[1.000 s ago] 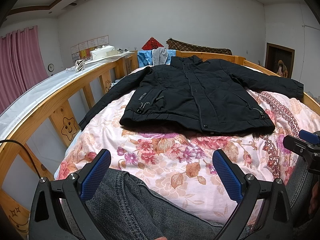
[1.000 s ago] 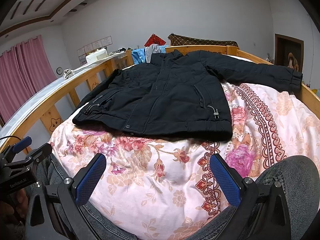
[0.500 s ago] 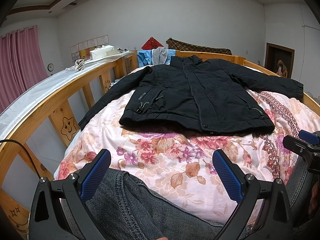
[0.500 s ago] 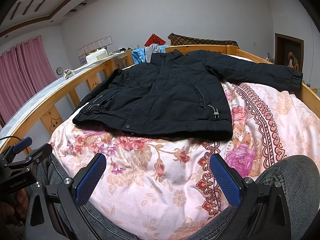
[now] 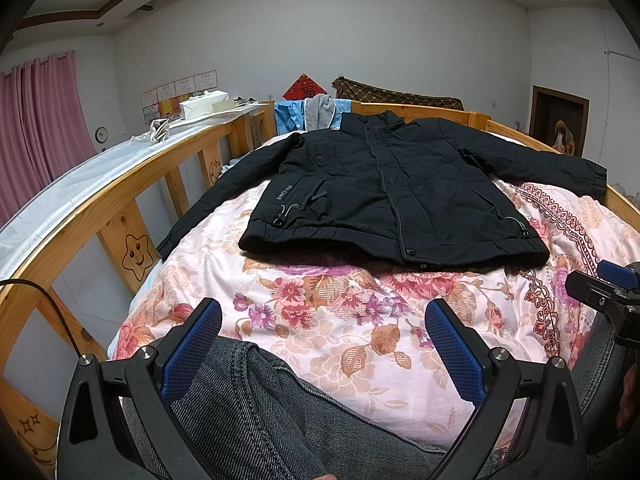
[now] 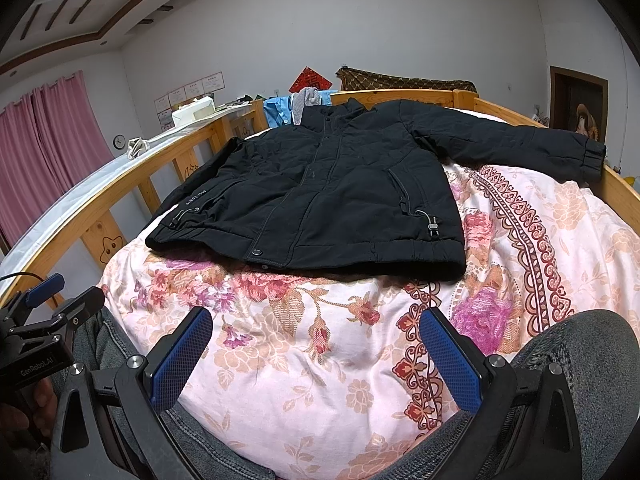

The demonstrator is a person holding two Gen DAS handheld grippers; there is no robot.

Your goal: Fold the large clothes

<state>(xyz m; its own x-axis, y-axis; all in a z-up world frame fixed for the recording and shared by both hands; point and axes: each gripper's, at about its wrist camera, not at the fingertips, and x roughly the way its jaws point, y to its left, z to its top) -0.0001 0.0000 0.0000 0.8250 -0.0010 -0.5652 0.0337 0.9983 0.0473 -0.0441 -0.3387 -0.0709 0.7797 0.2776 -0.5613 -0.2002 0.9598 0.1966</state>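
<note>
Black padded jacket lies flat and unfolded on the floral quilt, sleeves spread; our left gripper and right gripper wait over our knees, jaws released, every fold ahead.

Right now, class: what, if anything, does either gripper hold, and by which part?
Nothing. The left gripper and right gripper are both open and empty, short of the black jacket spread on the floral quilt.
</note>
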